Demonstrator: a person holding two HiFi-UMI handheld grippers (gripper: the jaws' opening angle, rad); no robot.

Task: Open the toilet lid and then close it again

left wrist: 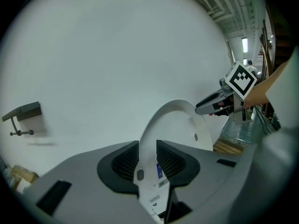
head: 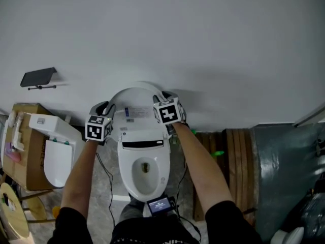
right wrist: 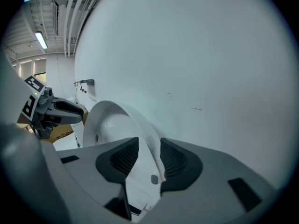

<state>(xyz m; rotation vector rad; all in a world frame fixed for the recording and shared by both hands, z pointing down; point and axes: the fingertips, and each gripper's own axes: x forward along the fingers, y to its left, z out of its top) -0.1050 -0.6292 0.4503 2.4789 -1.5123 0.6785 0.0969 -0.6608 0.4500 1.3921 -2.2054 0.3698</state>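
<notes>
The white toilet lid (head: pixel 136 96) stands raised, close to the wall, above the seat (head: pixel 125 162) and the open bowl. My left gripper (head: pixel 105 108) is at the lid's left edge. In the left gripper view the lid (left wrist: pixel 170 125) fills the gap between the pads, and my left gripper (left wrist: pixel 147 160) is shut on that edge. My right gripper (head: pixel 165 96) is at the lid's right edge. In the right gripper view the lid's rim (right wrist: pixel 135 122) runs between the jaws of my right gripper (right wrist: pixel 149 157), which stand a little wider than the rim and do not press on it.
A cardboard box (head: pixel 28 159) with a spare toilet seat (head: pixel 56 156) sits left of the toilet. A black shelf (head: pixel 38 77) is fixed to the wall. Wooden boards (head: pixel 231 151) and a grey cover (head: pixel 277 166) lie at the right. A small screen (head: pixel 159 205) hangs at my waist.
</notes>
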